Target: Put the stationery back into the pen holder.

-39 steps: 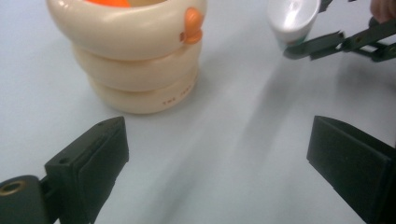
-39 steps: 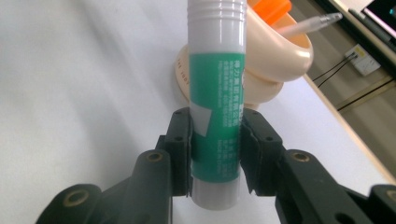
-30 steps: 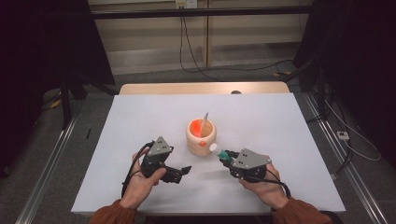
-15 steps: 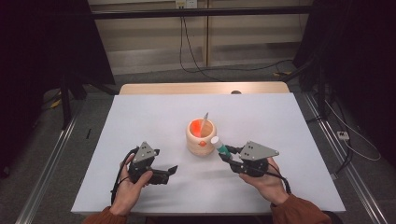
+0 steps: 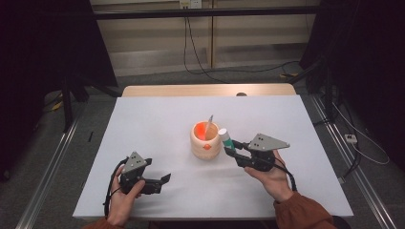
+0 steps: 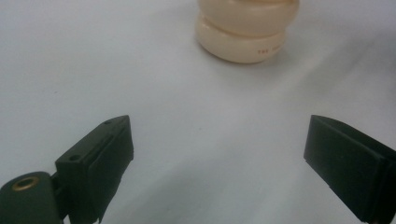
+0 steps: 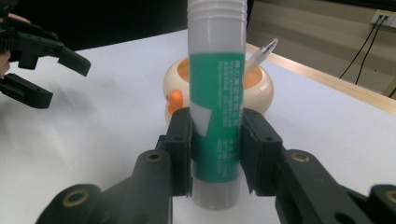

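The white tabletop (image 5: 143, 143) carries one thing near its middle, a cream, duck-faced holder (image 5: 206, 140) with an orange inside, and a pen (image 5: 208, 125) already leans in it. Just to the right of the holder, the right hand-held gripper (image 5: 232, 149) pinches a green-and-white glue stick (image 5: 226, 139), its jaws pressed against the label about halfway down the tube. In the right gripper view the glue stick (image 7: 216, 98) stands upright between the jaws, with the holder (image 7: 217, 88) close behind it.

From where I stand, the step looks like dropping the stick into the holder. To do it well, I'd say lift until the tube's bottom end clears the rim, carry it over the orange opening on the side away from the pen, keep it upright, and let go only once the base is well inside; a tilted release could knock the light holder or the pen.

The left hand-held gripper (image 5: 160, 182) rests low at the front left, well apart from the holder, jaws spread wide and holding nothing. It could steady the holder if needed.
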### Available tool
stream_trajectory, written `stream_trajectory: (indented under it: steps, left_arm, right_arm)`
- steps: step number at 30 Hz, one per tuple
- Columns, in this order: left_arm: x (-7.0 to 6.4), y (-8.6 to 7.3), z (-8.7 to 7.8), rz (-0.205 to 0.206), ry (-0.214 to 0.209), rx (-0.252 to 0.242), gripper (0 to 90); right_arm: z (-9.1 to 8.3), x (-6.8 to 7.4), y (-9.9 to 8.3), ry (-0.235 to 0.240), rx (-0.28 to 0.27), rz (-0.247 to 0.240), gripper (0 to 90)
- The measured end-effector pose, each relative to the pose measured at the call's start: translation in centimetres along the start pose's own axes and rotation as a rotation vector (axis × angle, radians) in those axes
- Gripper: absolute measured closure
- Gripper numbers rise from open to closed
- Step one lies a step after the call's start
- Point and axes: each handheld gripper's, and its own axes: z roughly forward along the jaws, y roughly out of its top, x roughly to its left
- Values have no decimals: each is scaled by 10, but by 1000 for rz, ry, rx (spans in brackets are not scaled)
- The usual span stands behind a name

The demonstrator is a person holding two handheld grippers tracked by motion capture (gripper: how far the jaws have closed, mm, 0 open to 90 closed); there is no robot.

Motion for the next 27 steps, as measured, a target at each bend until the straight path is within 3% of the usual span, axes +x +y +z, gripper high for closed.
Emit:
stream_trajectory:
  steps: [9, 15, 18, 22, 27]
  left_arm:
    - [1, -7, -3, -26, -45, -35, 63]
    - [1, -8, -4, -21, -35, -32, 66]
    - [0, -8, -3, -23, -53, -31, 66]
    - [-3, -7, -2, 7, -52, -24, 66]
    - [-3, -7, -3, 11, -52, -26, 67]
  right_arm:
    - [9, -11, 9, 12, -4, 78, 668]
    - [17, -16, 20, 14, -15, 84, 668]
    - [23, -16, 26, 19, -27, 79, 668]
    - [30, -18, 34, 16, -46, 86, 668]
    - [38, -19, 45, 14, -74, 88, 668]
